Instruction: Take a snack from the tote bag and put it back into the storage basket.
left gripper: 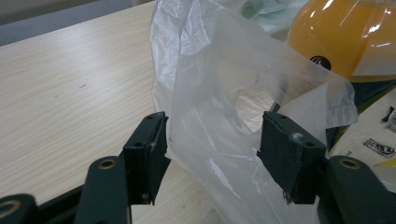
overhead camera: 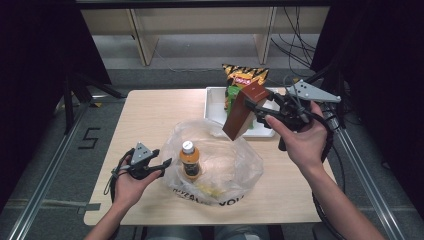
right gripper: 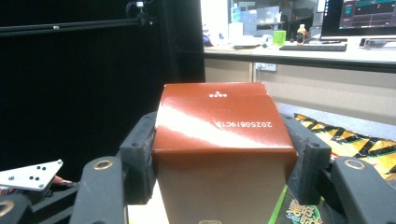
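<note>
One reddish-brown carton (overhead camera: 242, 111), glossy with small white print on its top flap, hangs tilted above the clear plastic bag (overhead camera: 220, 165), clamped between the right gripper's (overhead camera: 257, 106) jaws. Inside the bag stands an orange-drink bottle (overhead camera: 190, 160). The left gripper (overhead camera: 162, 165) holds its jaws apart, with the bag's rim between them. Behind sit a white tray (overhead camera: 215, 107) and a chip packet (overhead camera: 244, 75).

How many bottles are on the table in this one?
1. An orange drink bottle stands upright inside the clear plastic bag. The crumpled bag may hide other things.
</note>
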`<state>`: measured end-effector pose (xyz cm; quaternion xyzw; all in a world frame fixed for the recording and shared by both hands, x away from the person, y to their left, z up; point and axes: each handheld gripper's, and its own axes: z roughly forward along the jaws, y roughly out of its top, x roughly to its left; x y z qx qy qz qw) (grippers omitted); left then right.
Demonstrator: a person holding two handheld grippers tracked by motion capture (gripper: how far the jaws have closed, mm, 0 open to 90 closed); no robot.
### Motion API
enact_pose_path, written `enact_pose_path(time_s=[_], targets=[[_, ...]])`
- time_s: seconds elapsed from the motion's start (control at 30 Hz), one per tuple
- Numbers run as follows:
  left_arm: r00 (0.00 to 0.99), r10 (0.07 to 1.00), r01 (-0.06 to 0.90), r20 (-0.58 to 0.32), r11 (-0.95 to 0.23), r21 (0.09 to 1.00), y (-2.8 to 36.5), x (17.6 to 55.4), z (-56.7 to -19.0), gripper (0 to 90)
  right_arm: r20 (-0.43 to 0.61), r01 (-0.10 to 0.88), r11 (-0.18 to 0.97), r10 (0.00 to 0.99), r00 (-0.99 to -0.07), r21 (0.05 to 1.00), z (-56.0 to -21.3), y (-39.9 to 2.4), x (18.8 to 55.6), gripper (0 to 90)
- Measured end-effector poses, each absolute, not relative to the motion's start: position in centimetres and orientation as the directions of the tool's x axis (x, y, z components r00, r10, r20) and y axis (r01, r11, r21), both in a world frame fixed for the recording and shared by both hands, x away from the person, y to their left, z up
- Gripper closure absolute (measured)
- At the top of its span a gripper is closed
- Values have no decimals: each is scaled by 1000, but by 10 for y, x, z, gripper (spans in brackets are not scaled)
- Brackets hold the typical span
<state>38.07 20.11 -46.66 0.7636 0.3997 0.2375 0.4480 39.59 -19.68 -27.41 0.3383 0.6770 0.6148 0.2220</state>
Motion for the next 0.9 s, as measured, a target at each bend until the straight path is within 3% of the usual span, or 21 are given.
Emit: enact_pose_path(time_s=[0.9], targets=[[569, 822, 399, 7, -283, 872, 201, 381, -466, 407, 96, 176, 25, 762, -641, 984, -273, -206, 406, 393]])
